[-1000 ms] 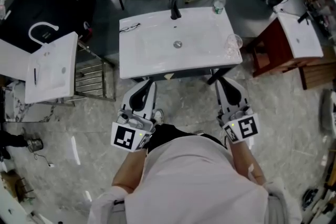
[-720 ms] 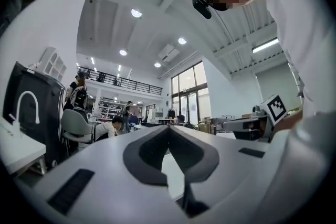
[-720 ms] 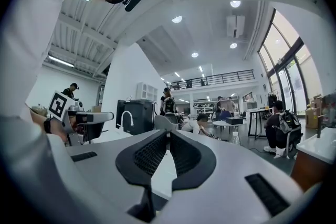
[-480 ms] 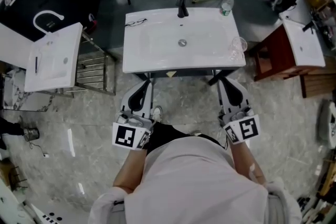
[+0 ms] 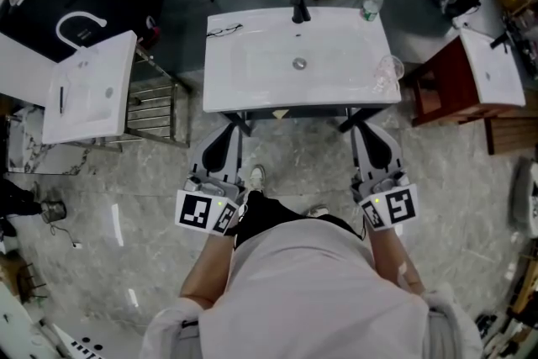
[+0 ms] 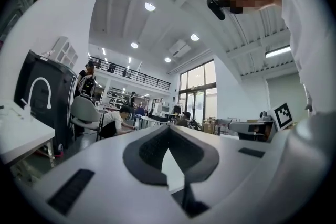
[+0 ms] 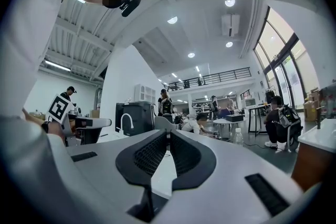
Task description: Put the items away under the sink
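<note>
Since a second ago the left gripper (image 5: 224, 145) is sitting slightly shifted and rolled in front of the person, while the right gripper (image 5: 374, 149) is keeping its place. Both tongs are clenched on nothing, their pads meeting at the tips. They are pointing level toward the white sink (image 5: 252, 92) but stopping well short of its front edge.

The things to stow are waiting on top of it. A water bottle (image 5: 372, 2) is standing at the back right corner, a clear glass (image 5: 388, 71) is sitting at the right rim, and a pair of spectacles (image 5: 225, 30) is lying at the back left, near the black tap (image 5: 299, 6).

To do this step well, I judge the right gripper should be opening before it reaches, then coming in level and closing low on the glass or bottle so neither is tipping off the rim. What is lying under the basin is hidden from above.
</note>
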{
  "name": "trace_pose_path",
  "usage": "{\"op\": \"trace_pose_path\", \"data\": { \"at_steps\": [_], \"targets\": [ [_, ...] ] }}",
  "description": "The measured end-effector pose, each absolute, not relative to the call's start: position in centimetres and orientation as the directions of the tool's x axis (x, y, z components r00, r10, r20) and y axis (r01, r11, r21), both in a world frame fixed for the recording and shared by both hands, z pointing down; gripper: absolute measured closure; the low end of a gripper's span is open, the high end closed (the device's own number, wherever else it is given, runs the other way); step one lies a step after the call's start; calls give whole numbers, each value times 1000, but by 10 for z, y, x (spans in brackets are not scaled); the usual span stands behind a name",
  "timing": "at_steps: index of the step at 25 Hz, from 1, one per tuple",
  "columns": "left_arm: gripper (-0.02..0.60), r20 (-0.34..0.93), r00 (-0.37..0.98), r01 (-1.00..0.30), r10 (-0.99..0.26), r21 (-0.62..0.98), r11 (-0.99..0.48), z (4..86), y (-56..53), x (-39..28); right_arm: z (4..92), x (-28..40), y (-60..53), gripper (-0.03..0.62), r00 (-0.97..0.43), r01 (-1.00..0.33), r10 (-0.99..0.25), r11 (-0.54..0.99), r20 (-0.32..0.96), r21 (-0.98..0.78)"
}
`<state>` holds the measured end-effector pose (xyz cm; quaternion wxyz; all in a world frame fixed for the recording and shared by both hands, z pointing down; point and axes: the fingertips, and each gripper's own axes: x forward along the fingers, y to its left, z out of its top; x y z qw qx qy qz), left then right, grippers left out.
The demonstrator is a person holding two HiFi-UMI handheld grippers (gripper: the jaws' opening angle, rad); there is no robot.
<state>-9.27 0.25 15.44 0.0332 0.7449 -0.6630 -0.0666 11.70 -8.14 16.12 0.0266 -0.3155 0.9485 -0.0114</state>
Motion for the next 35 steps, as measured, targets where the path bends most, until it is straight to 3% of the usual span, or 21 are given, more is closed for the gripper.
{"op": "trace_pose_path", "data": {
  "at_steps": [35],
  "targets": [
    [580, -66, 117, -983, -991, 135, -125, 153, -11, -101, 155, 128, -97, 549, -756, -655, -654, 756, -32, 3]
  ]
}}
